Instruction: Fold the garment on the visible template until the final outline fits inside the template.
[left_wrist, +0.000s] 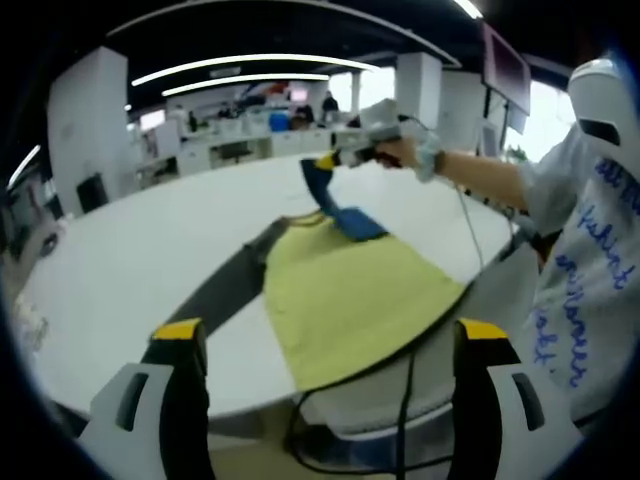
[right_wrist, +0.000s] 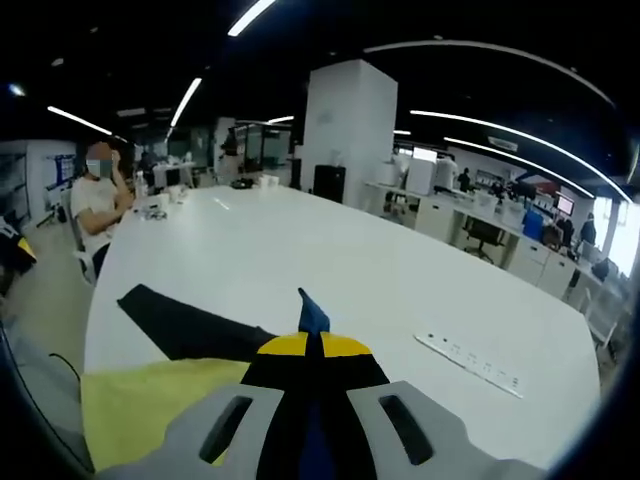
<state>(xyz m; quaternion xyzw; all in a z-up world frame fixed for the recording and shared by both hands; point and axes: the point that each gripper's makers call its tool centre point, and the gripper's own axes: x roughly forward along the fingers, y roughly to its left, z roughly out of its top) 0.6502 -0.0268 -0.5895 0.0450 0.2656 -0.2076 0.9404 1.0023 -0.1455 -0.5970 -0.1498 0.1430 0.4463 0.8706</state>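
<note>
- Two hand-held grippers: right hand-held gripper clenched on the blue sleeve of the garment, lifting it over the yellow body; left hand-held gripper released, jaws wide apart, hovering short of the near hem.
- Garment lies on the white surface, near edge, dark sleeve spread left.
- Step judged: fold the blue sleeve inward; carry it low across the body, lay it flat, let go only once it rests.
- Template outline can't be made out.
- Near hem seems to overhang the edge; unclear.
</note>
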